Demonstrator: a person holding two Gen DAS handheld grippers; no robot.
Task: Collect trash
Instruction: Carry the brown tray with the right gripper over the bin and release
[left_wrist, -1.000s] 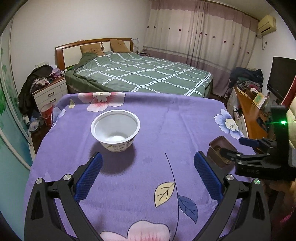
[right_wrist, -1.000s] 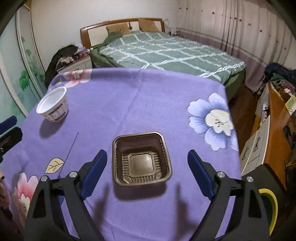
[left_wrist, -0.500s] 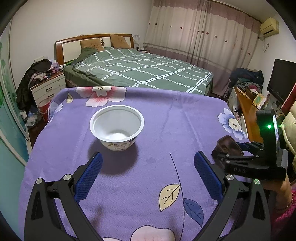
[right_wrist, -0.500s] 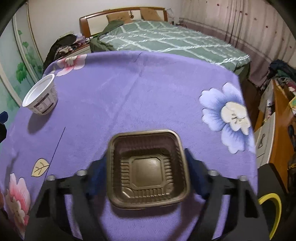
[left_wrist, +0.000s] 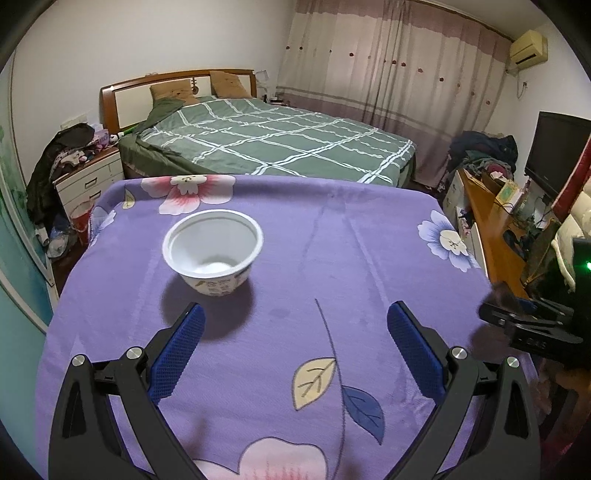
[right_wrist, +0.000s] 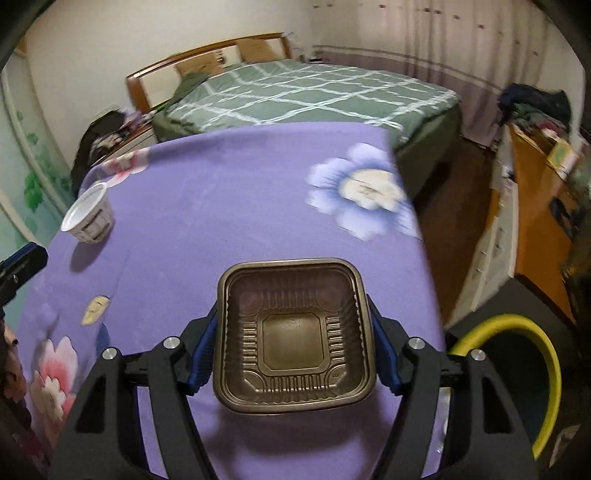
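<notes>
A brown square plastic tray (right_wrist: 293, 336) hangs above the purple flowered tablecloth (right_wrist: 229, 192), clamped from both sides by my right gripper (right_wrist: 293, 350), which is shut on it near the table's right edge. An empty white paper bowl (left_wrist: 213, 255) stands upright on the cloth; in the right wrist view the same bowl (right_wrist: 88, 218) sits at the far left. My left gripper (left_wrist: 295, 343) is open just short of the bowl, nothing between its blue pads. The right gripper (left_wrist: 532, 328) shows as a dark blur at the right edge of the left wrist view.
A yellow-rimmed bin (right_wrist: 517, 354) stands on the floor beside the table's right edge. Beyond the table lies a green checked bed (left_wrist: 273, 144). A wooden desk (left_wrist: 491, 236) runs along the right, and a cluttered nightstand (left_wrist: 88, 177) stands at the left.
My right gripper closed on the brown tray, lifted it off the cloth and carried it toward the table's right edge. The left gripper stayed open near the bowl, barely moving.
</notes>
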